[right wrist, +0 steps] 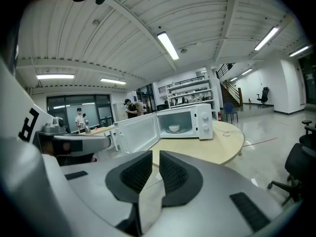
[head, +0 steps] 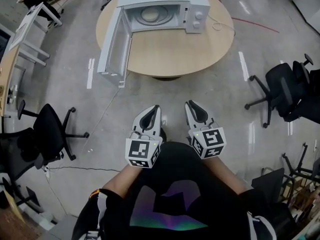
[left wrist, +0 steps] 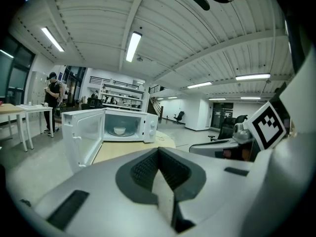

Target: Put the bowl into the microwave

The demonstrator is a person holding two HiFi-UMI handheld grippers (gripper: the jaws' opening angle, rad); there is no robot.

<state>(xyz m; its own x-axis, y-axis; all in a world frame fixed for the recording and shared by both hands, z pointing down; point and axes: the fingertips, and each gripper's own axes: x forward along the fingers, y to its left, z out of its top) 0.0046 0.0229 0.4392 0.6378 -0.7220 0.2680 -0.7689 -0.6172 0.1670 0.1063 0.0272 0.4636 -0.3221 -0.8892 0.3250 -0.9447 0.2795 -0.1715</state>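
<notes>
Left hand-held gripper (left wrist: 158, 153) squeezing jaws together, empty. Right hand-held gripper (right wrist: 155, 156) holding jaws narrow, empty. Bowl (left wrist: 119, 130) sitting inside open microwave (head: 165, 4) on tabletop (head: 175, 54), far ahead of both.

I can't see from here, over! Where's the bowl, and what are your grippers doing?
Left gripper shut, empty; right gripper barely open, empty. Bowl inside microwave, door open. Nothing blocking the door.

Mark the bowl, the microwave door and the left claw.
bowl (left wrist: 119, 130): left gripper view, white side wall.
microwave door (head: 114, 46): head view, inner panel.
left claw (head: 156, 108): head view, between its fingertips.
</notes>
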